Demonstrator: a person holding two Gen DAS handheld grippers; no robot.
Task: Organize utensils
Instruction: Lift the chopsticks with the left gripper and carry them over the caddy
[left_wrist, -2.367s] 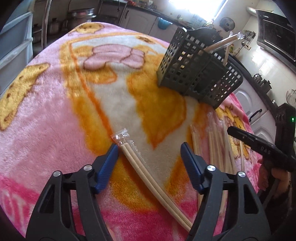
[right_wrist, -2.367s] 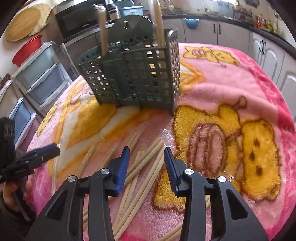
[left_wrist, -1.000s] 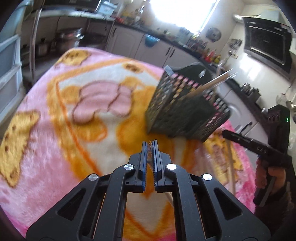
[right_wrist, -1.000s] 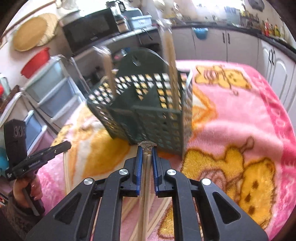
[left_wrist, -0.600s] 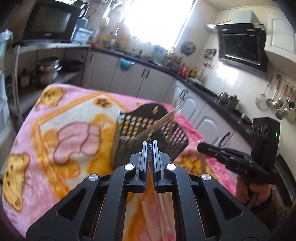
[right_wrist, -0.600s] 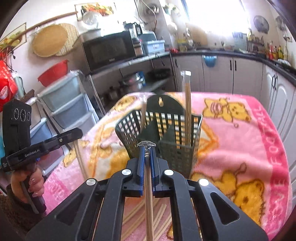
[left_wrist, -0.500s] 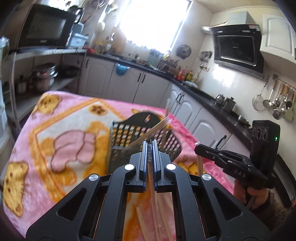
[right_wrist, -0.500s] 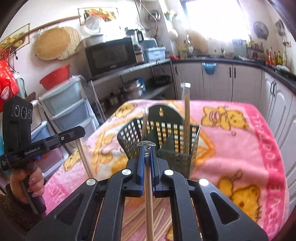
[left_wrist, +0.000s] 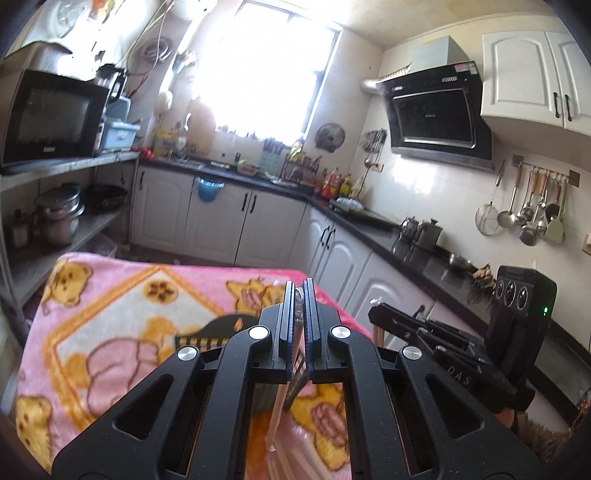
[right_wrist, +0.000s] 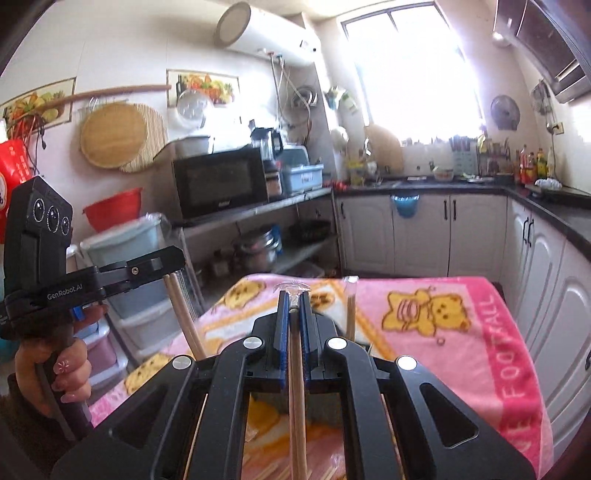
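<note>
Room: kitchen with white cabinets, a bright window and a microwave (right_wrist: 221, 181); we work over a table draped in a pink cartoon blanket (left_wrist: 110, 325).
Step in hand: we judge this the carry stage of organising the utensils, each hand bringing wrapped chopsticks up above the basket.
Left gripper (left_wrist: 299, 328): jaws pinched nearly together on a wrapped pair of chopsticks (left_wrist: 291, 380), which hangs down from the pads; a scrap of clear wrapper shows at the tips.
Right gripper (right_wrist: 294, 332): jaws likewise narrow, clamped on another chopstick pair (right_wrist: 297, 398) whose sticks run down between the arms, wrapper crinkled above the pads.
Basket (left_wrist: 207, 334): dark slotted holder on the blanket, mostly hidden behind both tools; one wrapped chopstick (right_wrist: 351, 310) stands up from it already.
Loose stock: more chopsticks lie on the blanket below the right gripper, only partly seen.
Next move, as we judge it: tip each pair upright, line its lower end over an open compartment, lower it in, then ease the jaws apart.
Caution: which compartment lies under either pair we cannot tell.
</note>
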